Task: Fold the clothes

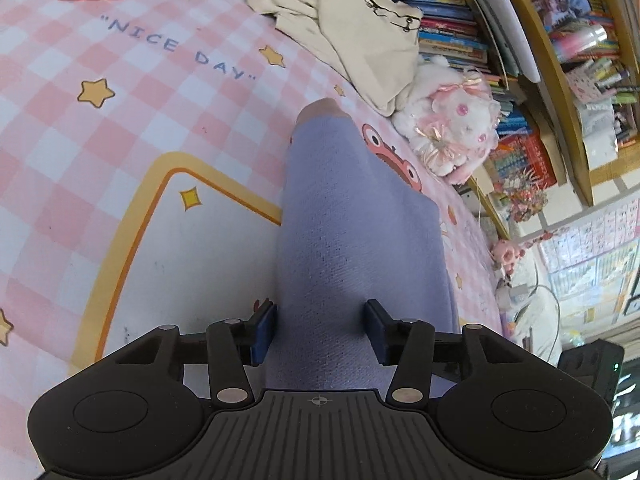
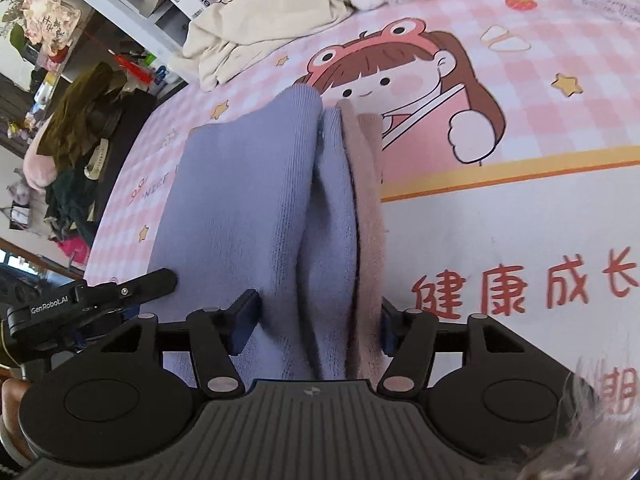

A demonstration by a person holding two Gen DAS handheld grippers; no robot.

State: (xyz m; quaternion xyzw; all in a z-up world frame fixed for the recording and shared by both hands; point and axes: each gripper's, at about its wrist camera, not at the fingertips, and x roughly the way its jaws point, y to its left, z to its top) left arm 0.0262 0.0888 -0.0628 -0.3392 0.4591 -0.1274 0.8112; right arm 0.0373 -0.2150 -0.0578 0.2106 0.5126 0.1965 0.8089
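A folded lavender knit garment (image 1: 344,220) with a pinkish fleece lining lies on the pink checked printed cloth (image 1: 120,120). My left gripper (image 1: 320,328) has its jaws wide apart, one on each side of the garment's near end, not pinching it. My right gripper (image 2: 316,316) also straddles the garment (image 2: 248,208); its jaws stand apart around the bunched folds, the right pad against the pink lining (image 2: 368,216). The left gripper's body (image 2: 92,300) shows at the left of the right wrist view.
A crumpled cream garment (image 1: 340,28) lies at the far edge, also in the right wrist view (image 2: 256,24). A white and pink plush toy (image 1: 452,128) sits beside it. Bookshelves (image 1: 520,80) stand behind. Clutter and dark clothes (image 2: 80,128) lie off the surface's left edge.
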